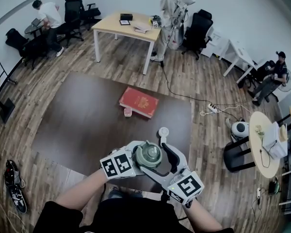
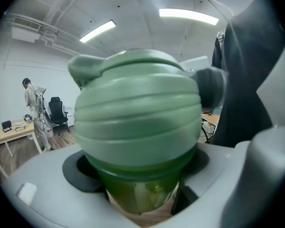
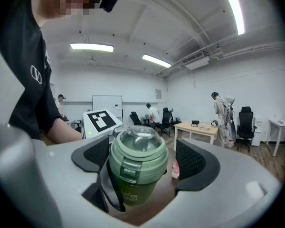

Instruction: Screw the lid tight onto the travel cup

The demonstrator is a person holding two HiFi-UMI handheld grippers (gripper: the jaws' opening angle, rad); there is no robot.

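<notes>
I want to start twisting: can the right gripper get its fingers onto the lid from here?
Probably yes. The left gripper holds the cup below the lid, leaving the lid bare. The right gripper has its open fingers either side of it, a gap showing on one side, nothing between.

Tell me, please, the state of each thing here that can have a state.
travel cup: upright, gripped at its body.
lid: on the cup, closed; tightness not visible.
left gripper: shut on the travel cup.
right gripper: open around the lid, not pressing it.
red book: closed, flat on the table.
</notes>
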